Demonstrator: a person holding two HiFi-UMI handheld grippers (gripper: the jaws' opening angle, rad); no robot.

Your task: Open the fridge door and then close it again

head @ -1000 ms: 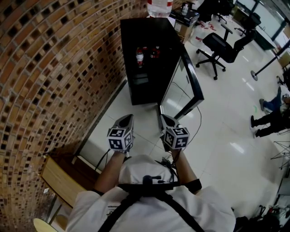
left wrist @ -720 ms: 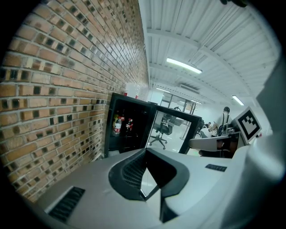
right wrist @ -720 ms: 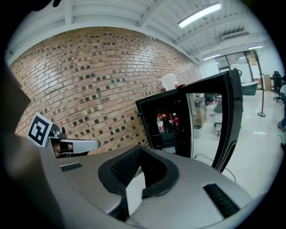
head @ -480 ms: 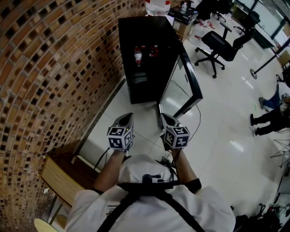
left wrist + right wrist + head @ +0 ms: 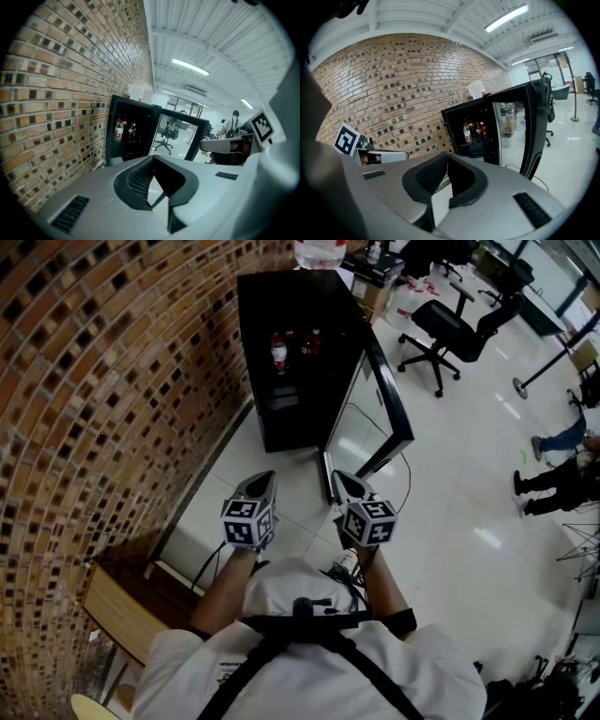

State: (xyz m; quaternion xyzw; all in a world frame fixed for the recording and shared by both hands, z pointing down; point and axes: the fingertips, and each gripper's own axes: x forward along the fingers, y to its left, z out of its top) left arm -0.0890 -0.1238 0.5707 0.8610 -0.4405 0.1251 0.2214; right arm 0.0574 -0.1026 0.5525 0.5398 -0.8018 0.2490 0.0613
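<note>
Black and glass-fronted, the fridge [image 5: 302, 296] stands ahead of both claws, well apart from them, with its back against the brick wall [image 5: 103, 399] that runs along the left claw's outer side. The fridge door [image 5: 364, 413] is swung wide open, hinged on the far right side of the cabinet. Its free edge reaches back toward the right claw and ends near that claw's tip, a little ahead of it, with no contact.

The left claw [image 5: 153, 156] has its two dark pads pressed together at the tip, with nothing between them, and it points at the open fridge. The right claw [image 5: 447, 153] is likewise pressed together and empty, and the door frame rises ahead of it to its right.

Inside the cabinet, straight ahead of the left claw, a few bottles [image 5: 278, 351] with red labels stand on a shelf. Both claws are held side by side, close above the white tiled floor [image 5: 450, 521]. A black office chair [image 5: 455, 329] stands beyond the door, far off to the right claw's right.
</note>
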